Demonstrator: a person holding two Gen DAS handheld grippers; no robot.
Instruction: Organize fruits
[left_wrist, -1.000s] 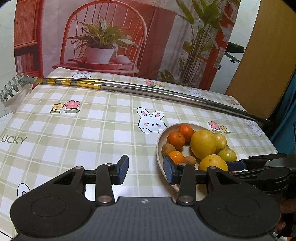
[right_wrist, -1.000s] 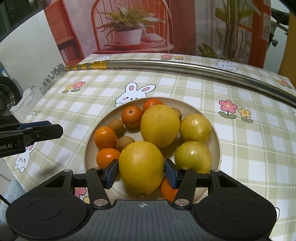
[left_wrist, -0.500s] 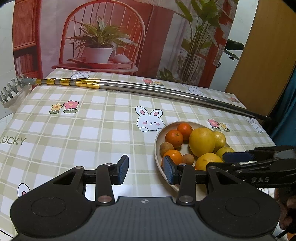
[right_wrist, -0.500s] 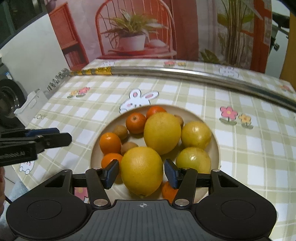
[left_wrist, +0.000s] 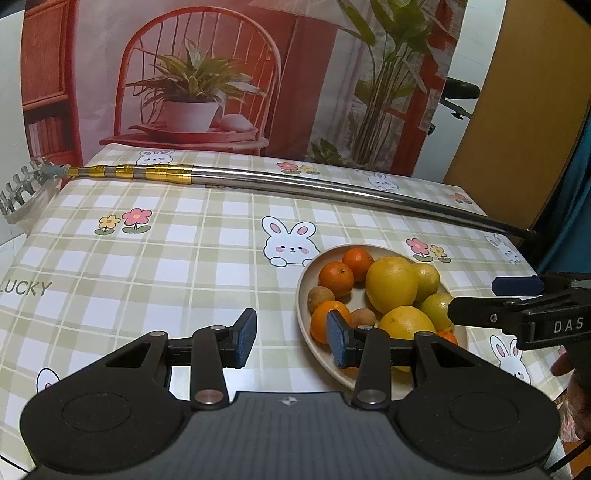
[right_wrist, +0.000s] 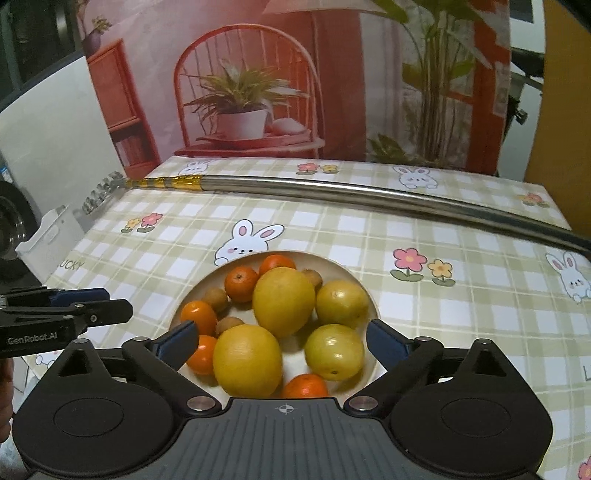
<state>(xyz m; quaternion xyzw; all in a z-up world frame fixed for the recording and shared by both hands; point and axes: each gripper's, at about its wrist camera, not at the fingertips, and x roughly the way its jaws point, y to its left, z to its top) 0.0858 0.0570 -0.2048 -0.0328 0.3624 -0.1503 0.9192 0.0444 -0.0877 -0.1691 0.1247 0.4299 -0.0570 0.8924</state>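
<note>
The right tool (right_wrist: 282, 341) is opening, released above the big yellow fruit (right_wrist: 247, 360) at lower centre; it should lift straight clear of the plate (right_wrist: 371, 301)

A printed backdrop (right_wrist: 295, 74) of a red chair hangs behind the checked table (left_wrist: 147, 258).

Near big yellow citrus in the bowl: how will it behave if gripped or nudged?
The citrus is round and smooth, so it probably rolls when nudged. It is crowded by an orange and a green fruit, so it likely jostles them. It looks heavy and wide for the right gripper, whose jaws are opening.
</note>
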